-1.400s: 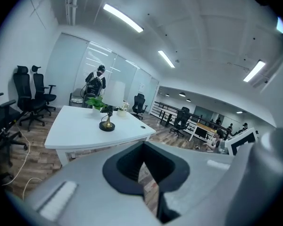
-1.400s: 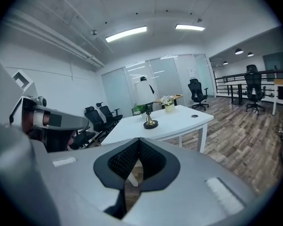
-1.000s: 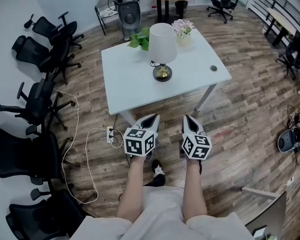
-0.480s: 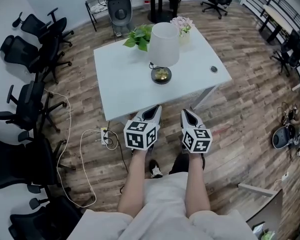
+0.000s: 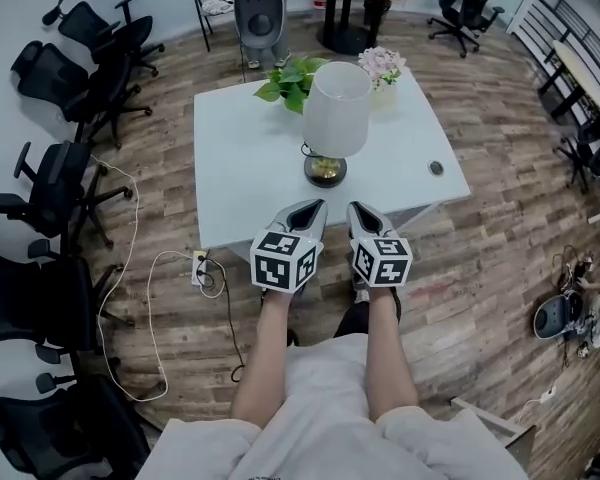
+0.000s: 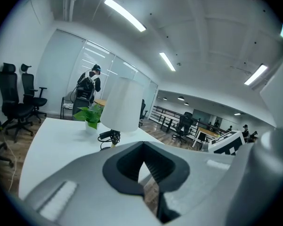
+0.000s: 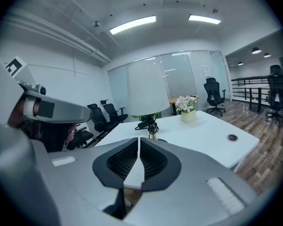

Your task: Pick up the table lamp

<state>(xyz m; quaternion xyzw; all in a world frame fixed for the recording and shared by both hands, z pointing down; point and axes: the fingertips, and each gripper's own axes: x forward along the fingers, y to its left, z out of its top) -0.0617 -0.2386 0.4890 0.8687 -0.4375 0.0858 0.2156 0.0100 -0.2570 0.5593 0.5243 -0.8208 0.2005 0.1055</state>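
The table lamp (image 5: 335,118), with a white shade and a dark round base, stands near the middle of the white table (image 5: 240,183). It also shows ahead in the left gripper view (image 6: 124,106) and the right gripper view (image 7: 148,94). My left gripper (image 5: 313,210) and right gripper (image 5: 359,211) are held side by side at the table's near edge, short of the lamp and pointing at it. Both are shut with nothing between the jaws, as seen on the left gripper (image 6: 142,147) and the right gripper (image 7: 138,141).
A green plant (image 5: 290,76) and a pot of pink flowers (image 5: 383,64) stand behind the lamp. A cable grommet (image 5: 436,168) sits at the table's right. Black office chairs (image 5: 60,188) line the left. A power strip with cables (image 5: 198,266) lies on the floor.
I have come closer to the table. Both grippers now reach its near edge and sit closer together; the lamp has not moved.
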